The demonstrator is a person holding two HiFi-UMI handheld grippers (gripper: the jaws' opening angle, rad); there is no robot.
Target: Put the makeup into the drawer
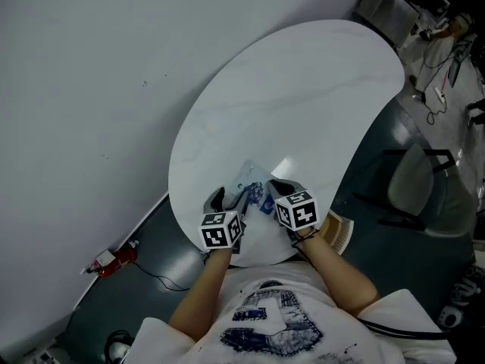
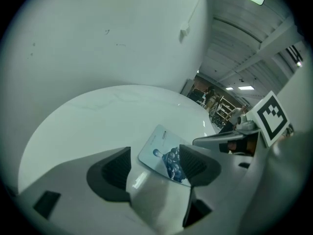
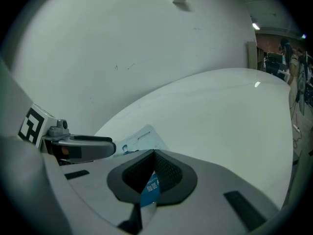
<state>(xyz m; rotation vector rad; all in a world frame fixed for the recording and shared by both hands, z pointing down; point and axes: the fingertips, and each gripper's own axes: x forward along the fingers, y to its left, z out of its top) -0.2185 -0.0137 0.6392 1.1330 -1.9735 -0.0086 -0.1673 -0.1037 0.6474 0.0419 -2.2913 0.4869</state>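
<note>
Right gripper (image 3: 154, 155) jaws clamped on makeup packet (image 2: 159, 143) edge; left gripper (image 2: 155, 161) jaws wide apart, packet between them.

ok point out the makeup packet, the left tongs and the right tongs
makeup packet (image 1: 250, 179): head view, its plain white upper part
left tongs (image 2: 154, 152): left gripper view, the gap midway between its open tips
right tongs (image 3: 153, 156): right gripper view, where its tips meet on the packet

A white oval table (image 1: 303, 89) stands by a grey wall (image 1: 91, 67) on a dark floor (image 1: 163, 258).
</note>
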